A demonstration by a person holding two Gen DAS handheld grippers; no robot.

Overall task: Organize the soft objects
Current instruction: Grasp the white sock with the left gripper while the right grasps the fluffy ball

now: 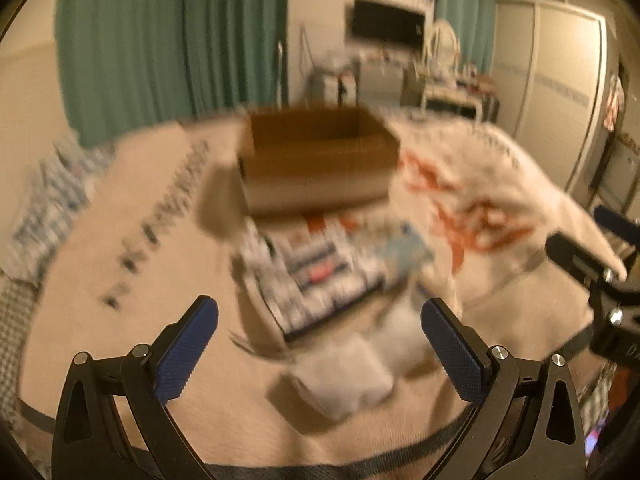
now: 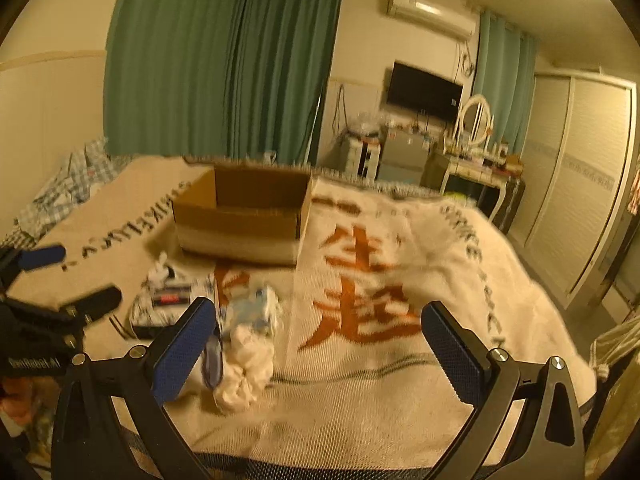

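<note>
An open cardboard box (image 1: 320, 160) stands on the bed, also in the right wrist view (image 2: 244, 216). In front of it lie soft items: a black-and-white patterned cloth (image 1: 316, 276) (image 2: 168, 296), a light blue piece (image 1: 408, 248) (image 2: 256, 304) and crumpled white cloth (image 1: 352, 372) (image 2: 244, 364). My left gripper (image 1: 320, 344) is open and empty, just above the white cloth. My right gripper (image 2: 320, 348) is open and empty, to the right of the pile. The left view is blurred.
A beige blanket (image 2: 380, 288) with orange characters covers the bed. A checked cloth (image 2: 68, 192) lies at the left edge. Green curtains (image 2: 224, 60), a dresser with mirror (image 2: 476, 152) and a wardrobe (image 2: 576, 184) stand beyond.
</note>
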